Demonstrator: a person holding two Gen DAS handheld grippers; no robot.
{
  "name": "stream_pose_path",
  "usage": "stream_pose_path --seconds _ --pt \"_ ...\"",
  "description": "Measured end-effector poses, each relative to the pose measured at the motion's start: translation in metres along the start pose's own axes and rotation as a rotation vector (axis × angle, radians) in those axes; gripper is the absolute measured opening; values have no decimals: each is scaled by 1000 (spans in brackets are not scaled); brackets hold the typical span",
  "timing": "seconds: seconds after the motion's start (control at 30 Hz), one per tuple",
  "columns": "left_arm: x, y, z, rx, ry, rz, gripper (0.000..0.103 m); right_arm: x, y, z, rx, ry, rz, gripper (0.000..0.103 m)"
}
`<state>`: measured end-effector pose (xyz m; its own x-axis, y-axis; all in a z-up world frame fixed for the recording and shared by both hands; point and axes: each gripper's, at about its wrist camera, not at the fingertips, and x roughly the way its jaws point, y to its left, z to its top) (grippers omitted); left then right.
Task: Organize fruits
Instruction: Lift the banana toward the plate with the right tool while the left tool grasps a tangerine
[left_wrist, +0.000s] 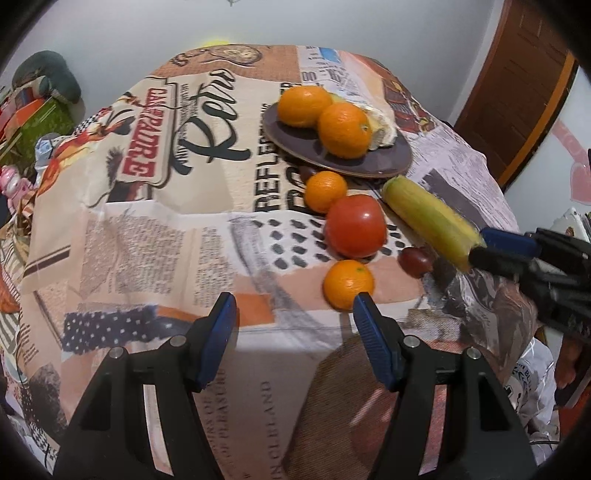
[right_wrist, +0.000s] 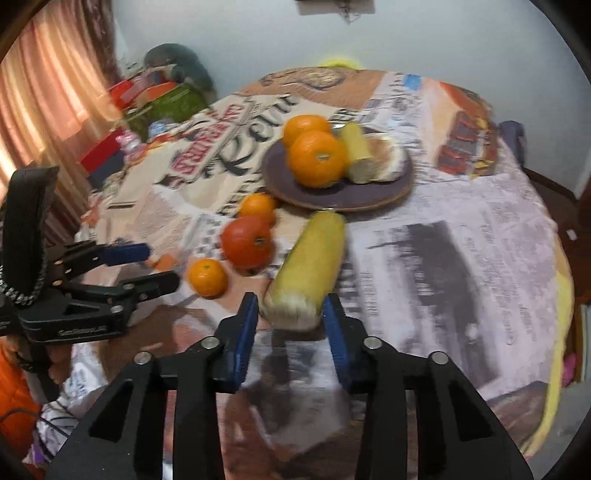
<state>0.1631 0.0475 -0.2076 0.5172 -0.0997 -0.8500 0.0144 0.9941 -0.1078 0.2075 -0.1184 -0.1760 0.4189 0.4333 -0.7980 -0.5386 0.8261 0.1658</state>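
1. Printed cloth (left_wrist: 155, 236) with newspaper and poster motifs covers the round table I am working over; a pale wall stands behind it, and boxes and clutter sit off the far left edge.
2. I judge the sorting partly done. On the dark purple plate (left_wrist: 391, 162) I count two oranges (left_wrist: 345, 129) touching each other, with a pale yellow piece (right_wrist: 356, 155) that looks like a cut cob tucked behind them, and something whitish beside it that I cannot identify.
3. Left on the cloth, in a loose line running from the plate toward me: a small orange (left_wrist: 325, 192) just beside the plate rim, a red tomato (left_wrist: 355, 226) touching it, another small orange (left_wrist: 348, 283) nearest my left tool, and a small dark red fruit (left_wrist: 416, 261) near the corn, too small to name.
4. My right gripper (right_wrist: 291, 314) has its jaws straddling the near end of the corn cob (right_wrist: 308, 266). The blue pads (right_wrist: 245, 332) look close against the cob, but blur stops me telling whether they grip it or are only closing in. The cob's far end points at the plate, nearly touching its rim.
5. My left gripper (left_wrist: 293, 306) holds nothing, jaws spread wide, and sits just short of the nearest small orange.
6. By my reckoning four loose pieces plus the corn remain.
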Motion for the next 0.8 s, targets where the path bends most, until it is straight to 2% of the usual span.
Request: stream_pose_path --seconds 0.2,0.37,0.47,0.63,0.8 --pt "7 -12 3 22 6 -14 65 2 -29 -3 46 26 -65 27" --pt "12 -17 6 31 2 -17 65 2 -27 2 32 21 -52 27" --pt "14 -20 9 36 -5 -27 65 8 -23 9 24 15 -44 31" --pt "23 -22 11 43 10 -45 53 25 -19 22 15 25 -30 32" --pt "33 -22 11 38 18 -45 49 43 -19 27 15 50 -31 34"
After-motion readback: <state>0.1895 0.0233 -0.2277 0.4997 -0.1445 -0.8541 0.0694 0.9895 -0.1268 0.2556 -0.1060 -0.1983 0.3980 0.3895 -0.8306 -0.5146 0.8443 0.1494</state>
